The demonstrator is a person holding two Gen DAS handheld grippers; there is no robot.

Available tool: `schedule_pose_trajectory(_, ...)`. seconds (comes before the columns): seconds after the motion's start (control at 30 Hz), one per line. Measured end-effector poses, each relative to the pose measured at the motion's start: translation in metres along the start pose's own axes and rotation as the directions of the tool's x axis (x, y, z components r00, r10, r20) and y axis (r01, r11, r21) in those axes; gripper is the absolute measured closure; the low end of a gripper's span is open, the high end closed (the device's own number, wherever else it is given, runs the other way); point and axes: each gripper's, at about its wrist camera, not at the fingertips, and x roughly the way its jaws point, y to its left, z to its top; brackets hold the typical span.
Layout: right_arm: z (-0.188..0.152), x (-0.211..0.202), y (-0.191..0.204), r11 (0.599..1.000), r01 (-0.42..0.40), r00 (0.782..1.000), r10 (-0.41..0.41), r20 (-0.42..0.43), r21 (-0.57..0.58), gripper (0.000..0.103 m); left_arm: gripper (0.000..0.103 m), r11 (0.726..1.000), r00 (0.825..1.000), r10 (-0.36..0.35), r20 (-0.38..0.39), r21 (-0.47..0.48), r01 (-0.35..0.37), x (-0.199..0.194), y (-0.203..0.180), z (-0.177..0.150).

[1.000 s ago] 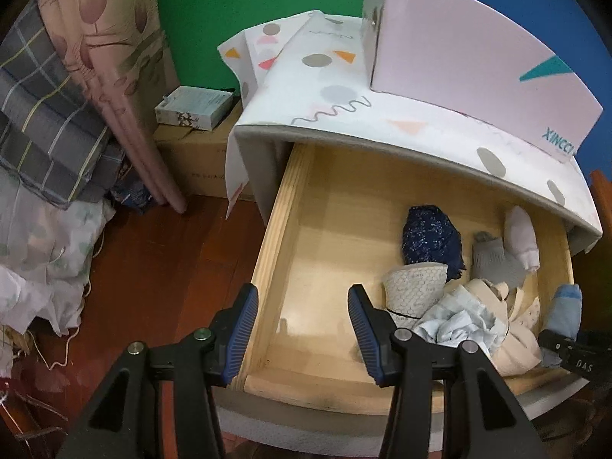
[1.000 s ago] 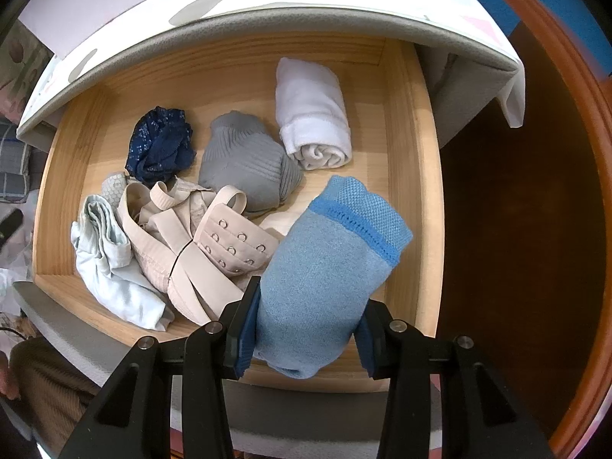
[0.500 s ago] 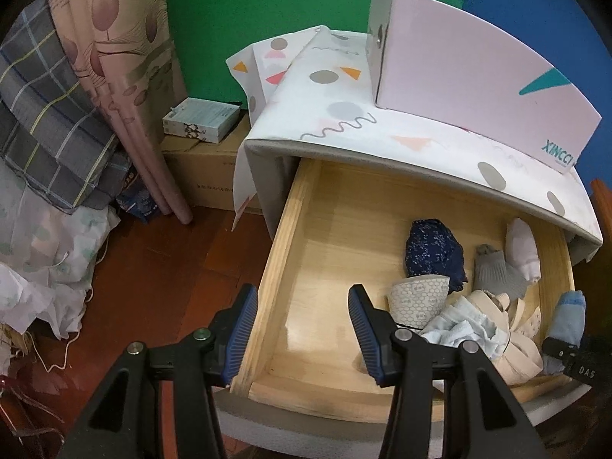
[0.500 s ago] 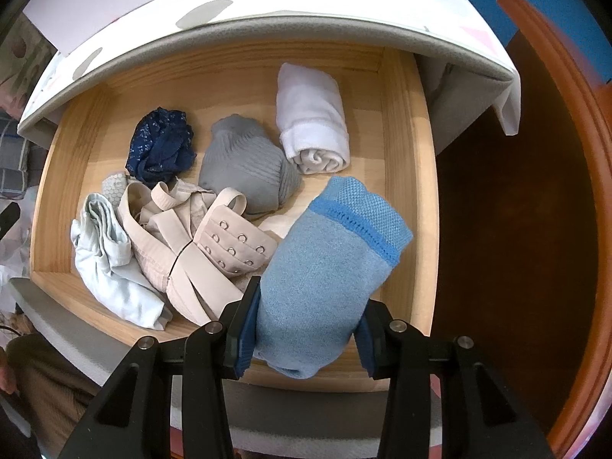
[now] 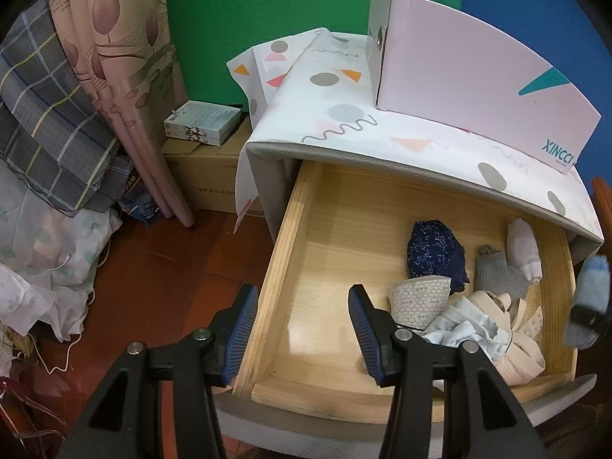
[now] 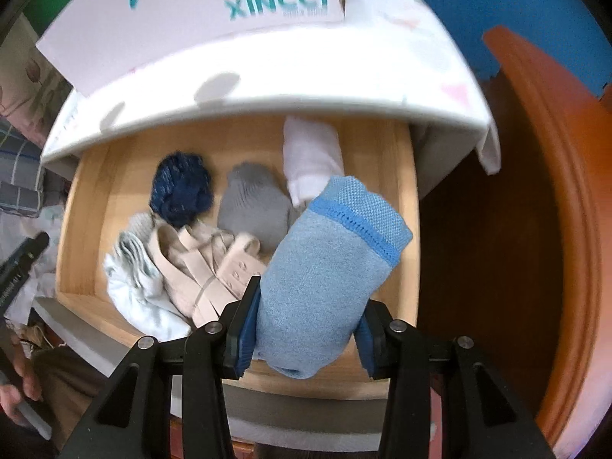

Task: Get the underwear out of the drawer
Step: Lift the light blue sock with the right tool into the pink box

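Blue underwear above drawer rim, right-held.

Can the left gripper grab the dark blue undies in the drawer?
Probably yes. The left gripper is open and empty above the drawer, and the dark blue undies lie uncovered on top, beyond a patterned piece.

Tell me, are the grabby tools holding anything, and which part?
The right tool squeezes the rolled light blue underwear by its lower end; the banded end sticks out. The left tool is open and holds nothing.
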Motion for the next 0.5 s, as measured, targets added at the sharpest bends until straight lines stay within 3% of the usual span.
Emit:
schedule_pose_trajectory(0.23, 0.034, -0.049, 0.003, 0.999, 0.005, 0.997, -0.003, 0.084, -0.032, 0.063, 0.053, 1.0, 1.0, -0.002, 0.001, -0.007, 0.002, 0.0, 0.001, 0.0)
schedule_pose_trajectory(0.5, 0.108, -0.119, 0.027, 0.997, 0.02, 0.973, -0.002, 0.23, -0.077, 0.063, 0.053, 1.0, 1.0, 0.001, -0.003, -0.015, -0.001, 0.001, 0.002, 0.0)
